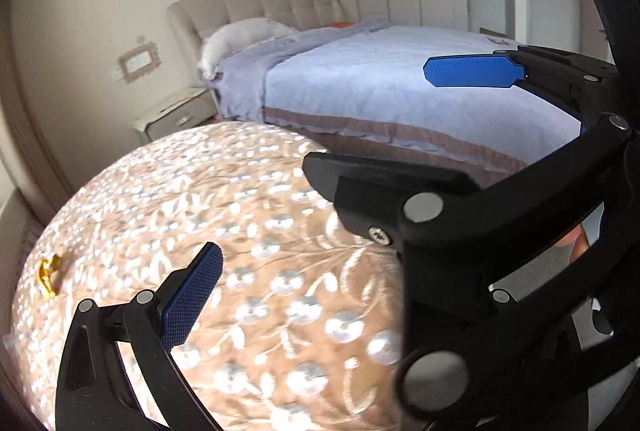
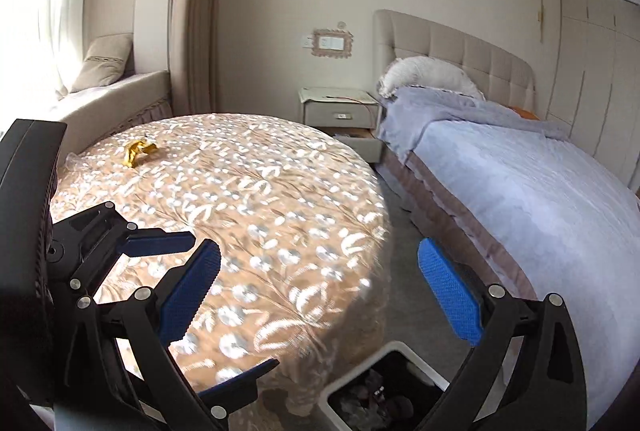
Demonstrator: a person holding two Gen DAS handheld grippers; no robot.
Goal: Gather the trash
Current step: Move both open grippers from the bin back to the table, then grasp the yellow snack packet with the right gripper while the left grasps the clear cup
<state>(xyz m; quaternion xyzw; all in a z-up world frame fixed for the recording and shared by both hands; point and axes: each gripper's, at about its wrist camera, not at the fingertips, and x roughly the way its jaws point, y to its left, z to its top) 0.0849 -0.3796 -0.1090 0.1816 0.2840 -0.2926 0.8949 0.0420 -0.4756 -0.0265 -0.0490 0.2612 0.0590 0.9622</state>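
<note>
— Surface first?
— Round table (image 2: 280, 191), draped to the floor in a tan cloth with pale leaves and flowers, sunlit across the far half. Seen close up from the left wrist (image 1: 240, 215), slightly blurred near the lens
— And the trash?
— Crumpled gold wrapper (image 2: 138, 151), lying on the cloth at the far left edge of the table, on the window side. Same scrap at the far left in the left wrist view (image 1: 48, 277). Well apart from both grippers
— Somewhere to put it?
— White-rimmed bin (image 2: 332, 387) on the floor just beside the table's near edge, dark inside, already holding some crumpled bits too blurred to name
— Grippers?
— Left gripper (image 1: 320, 161) spread wide, blue pads far apart, holding nothing, hovering over the table. Right gripper (image 2: 320, 247) likewise released and bare, one pad over the cloth, the other over the grey carpet (image 2: 408, 263), above the bin
— Rest of the room?
— Bed (image 2: 520, 191) with a pale blue cover and beige tufted headboard to the right of the table, white pillow (image 2: 432, 75) at its head. Small nightstand (image 2: 340, 111) between table and bed, lower drawer pulled out. Window seat with a beige cushion (image 2: 104, 67) behind the table, bright daylight through sheer curtains. Cream wardrobe doors along the far wall beyond the bed
</note>
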